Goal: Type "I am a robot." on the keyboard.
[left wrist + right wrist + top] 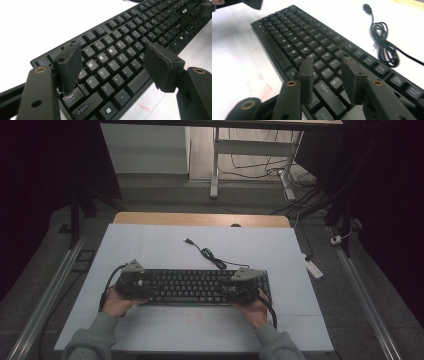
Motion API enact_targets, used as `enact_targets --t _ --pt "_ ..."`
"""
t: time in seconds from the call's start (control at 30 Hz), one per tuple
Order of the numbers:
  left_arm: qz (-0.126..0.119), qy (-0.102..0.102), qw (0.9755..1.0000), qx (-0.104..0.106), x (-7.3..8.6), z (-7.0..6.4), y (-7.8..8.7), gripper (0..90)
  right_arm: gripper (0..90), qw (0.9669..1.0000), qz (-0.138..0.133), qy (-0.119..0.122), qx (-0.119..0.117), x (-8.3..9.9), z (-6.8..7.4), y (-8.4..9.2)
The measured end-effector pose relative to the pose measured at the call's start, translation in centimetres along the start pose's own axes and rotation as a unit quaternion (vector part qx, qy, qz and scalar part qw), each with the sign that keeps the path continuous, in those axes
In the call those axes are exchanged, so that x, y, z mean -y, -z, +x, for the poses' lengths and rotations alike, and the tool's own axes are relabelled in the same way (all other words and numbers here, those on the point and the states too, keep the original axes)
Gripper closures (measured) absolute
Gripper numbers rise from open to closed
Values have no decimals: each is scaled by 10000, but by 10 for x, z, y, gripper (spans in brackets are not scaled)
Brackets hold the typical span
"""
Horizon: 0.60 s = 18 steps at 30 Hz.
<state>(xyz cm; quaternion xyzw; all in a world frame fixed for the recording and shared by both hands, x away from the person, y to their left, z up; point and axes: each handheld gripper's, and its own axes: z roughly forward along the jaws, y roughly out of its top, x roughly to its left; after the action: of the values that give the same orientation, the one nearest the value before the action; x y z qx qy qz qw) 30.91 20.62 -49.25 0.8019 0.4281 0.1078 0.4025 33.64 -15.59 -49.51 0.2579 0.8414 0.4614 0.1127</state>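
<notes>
Sitting on the white table [150, 245] near the person, the black keyboard [200, 285] is being hovered over at both ends. Left gripper [113, 65] is being held wide open above the left-side letter keys; right gripper [328, 75] is being held partly open above the right-side keys, nothing pinched. Farther back, its coiled USB cable [210, 254] is lying loose.

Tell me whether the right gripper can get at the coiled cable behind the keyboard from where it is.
Probably yes: the right gripper hovers over the keyboard, jaws apart and empty, and the cable lies on bare table with nothing between.
</notes>
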Motion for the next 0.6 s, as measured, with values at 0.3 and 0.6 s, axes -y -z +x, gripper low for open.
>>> enact_targets --t 0.3,0.6 --pt "39 -48 10000 0 0 -2 -1 300 894 9985 215 250 -428 -6 12 -9" --pt "75 -57 10000 17 0 -3 -4 293 895 9976 346 304 -519 -14 26 -30"
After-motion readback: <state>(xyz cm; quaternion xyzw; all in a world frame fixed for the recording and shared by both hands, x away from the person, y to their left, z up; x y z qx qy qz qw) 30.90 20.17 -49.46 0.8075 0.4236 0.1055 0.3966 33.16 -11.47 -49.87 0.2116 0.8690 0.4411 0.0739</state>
